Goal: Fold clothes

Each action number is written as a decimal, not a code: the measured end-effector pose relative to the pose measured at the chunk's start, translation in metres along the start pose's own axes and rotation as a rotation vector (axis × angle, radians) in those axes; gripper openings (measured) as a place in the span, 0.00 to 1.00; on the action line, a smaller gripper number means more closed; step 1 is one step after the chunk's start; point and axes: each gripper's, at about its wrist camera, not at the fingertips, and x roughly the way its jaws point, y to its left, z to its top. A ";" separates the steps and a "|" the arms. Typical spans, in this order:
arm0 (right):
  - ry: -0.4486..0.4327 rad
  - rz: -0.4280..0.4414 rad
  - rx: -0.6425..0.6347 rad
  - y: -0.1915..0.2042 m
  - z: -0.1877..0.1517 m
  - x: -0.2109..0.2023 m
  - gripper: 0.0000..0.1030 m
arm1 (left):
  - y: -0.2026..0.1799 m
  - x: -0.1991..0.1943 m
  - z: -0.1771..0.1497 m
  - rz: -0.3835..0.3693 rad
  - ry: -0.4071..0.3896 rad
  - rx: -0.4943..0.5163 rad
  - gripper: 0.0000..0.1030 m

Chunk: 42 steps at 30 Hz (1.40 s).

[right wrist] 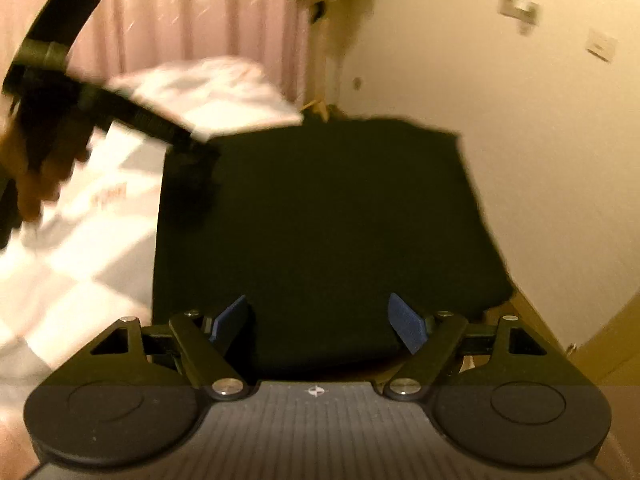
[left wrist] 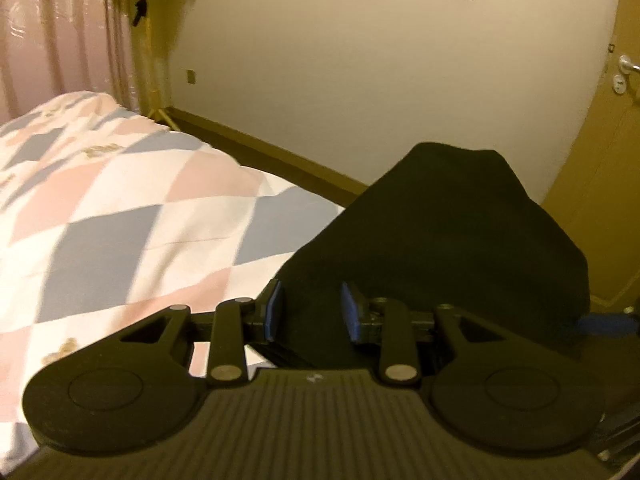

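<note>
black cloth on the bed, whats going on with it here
A person holds a gripper in each hand over a black garment lying at the edge of a bed with a checked cover. The left gripper and right gripper both have their jaws open with the dark fabric between the fingers. Whether either pad touches the cloth cannot be told; the right wrist view is blurred.

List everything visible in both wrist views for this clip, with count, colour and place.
black garment: one, black, at the bed's near edge in front of both tongs
bed cover: one, pink, grey and white diamonds, left
curtain: one, pink, behind the bed
wall: cream, with sockets up high
door: one, tan, far right
left tongs: black, blue pads, open
right tongs: black, blue pads, open
hand: one, holding the left tongs, blurred
</note>
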 end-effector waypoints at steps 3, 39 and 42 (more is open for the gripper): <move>-0.021 0.013 0.155 -0.011 0.012 -0.031 0.85 | -0.006 -0.030 0.009 0.049 0.021 0.012 0.38; -0.132 -0.343 0.505 0.161 0.010 -0.313 1.00 | -0.016 -0.360 -0.055 0.032 -0.050 0.139 0.99; -0.120 -0.399 0.453 0.170 0.014 -0.313 1.00 | -0.015 -0.370 -0.060 0.033 -0.078 0.138 0.99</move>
